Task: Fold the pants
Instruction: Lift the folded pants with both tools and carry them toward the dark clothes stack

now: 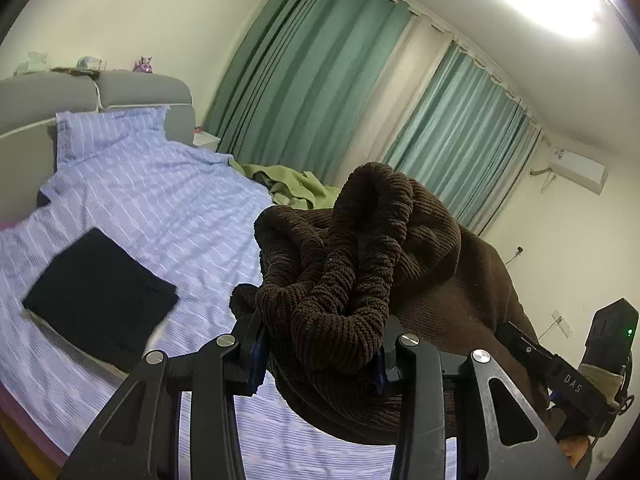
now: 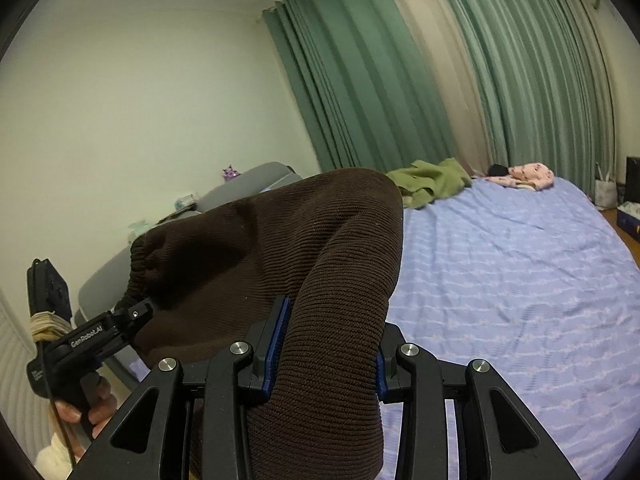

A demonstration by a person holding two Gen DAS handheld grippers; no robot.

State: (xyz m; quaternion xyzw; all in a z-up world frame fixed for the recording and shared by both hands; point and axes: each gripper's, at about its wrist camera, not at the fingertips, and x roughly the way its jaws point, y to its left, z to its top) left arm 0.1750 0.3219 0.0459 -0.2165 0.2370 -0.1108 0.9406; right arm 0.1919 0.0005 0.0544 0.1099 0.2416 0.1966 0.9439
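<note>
I hold brown corduroy pants (image 1: 440, 264) in the air above the bed. My left gripper (image 1: 320, 354) is shut on the bunched elastic waistband (image 1: 352, 264). My right gripper (image 2: 326, 356) is shut on a thick fold of the same pants (image 2: 280, 240). The right gripper also shows at the right edge of the left wrist view (image 1: 568, 376), and the left gripper at the lower left of the right wrist view (image 2: 104, 332), clamped on the waistband. The cloth hangs between the two grippers.
The bed (image 1: 168, 208) has a blue striped sheet (image 2: 520, 280). A folded black garment (image 1: 100, 296) lies on it. A green garment (image 1: 296, 188) and a pink one (image 2: 528, 174) lie near the green curtains (image 2: 360, 80). A grey headboard (image 1: 132, 92) stands behind.
</note>
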